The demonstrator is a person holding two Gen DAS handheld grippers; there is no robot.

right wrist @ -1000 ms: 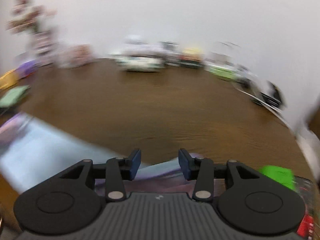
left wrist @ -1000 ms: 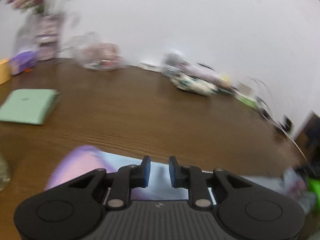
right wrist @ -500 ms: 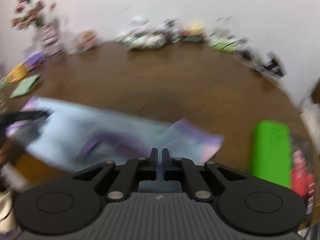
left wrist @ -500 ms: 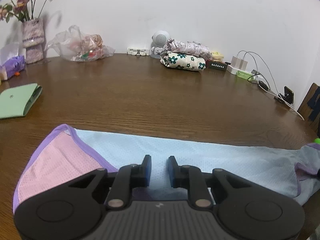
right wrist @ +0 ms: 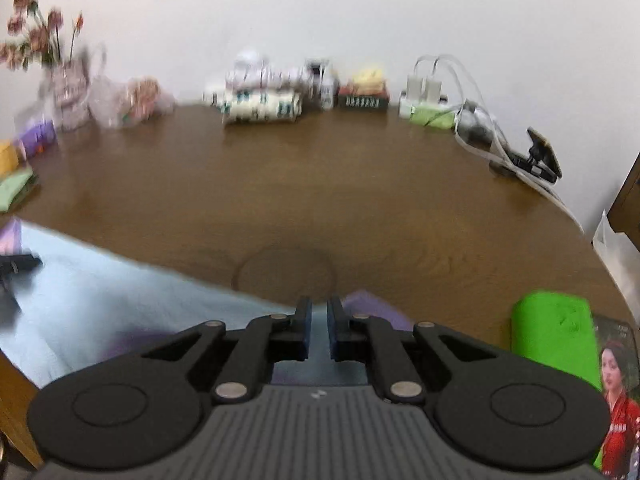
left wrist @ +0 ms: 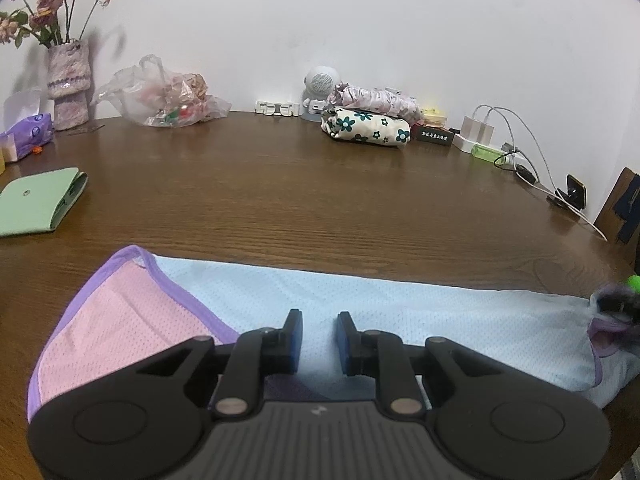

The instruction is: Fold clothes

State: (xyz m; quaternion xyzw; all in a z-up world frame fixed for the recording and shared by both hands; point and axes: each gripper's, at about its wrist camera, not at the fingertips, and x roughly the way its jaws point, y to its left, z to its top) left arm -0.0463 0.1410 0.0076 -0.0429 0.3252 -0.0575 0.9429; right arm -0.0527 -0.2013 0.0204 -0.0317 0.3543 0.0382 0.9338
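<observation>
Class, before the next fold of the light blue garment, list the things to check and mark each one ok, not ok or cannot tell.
1. Garment lies spread along the table: ok.
2. Left hand-held gripper over the cloth, jaws narrowly apart: ok.
3. Left pads pressing cloth: cannot tell.
4. Right hand-held gripper nearly shut at the purple-trimmed end: ok.
5. Cloth pinched in the right one: cannot tell, blurred.
6. Bare wood beyond the garment for folding: ok.
</observation>
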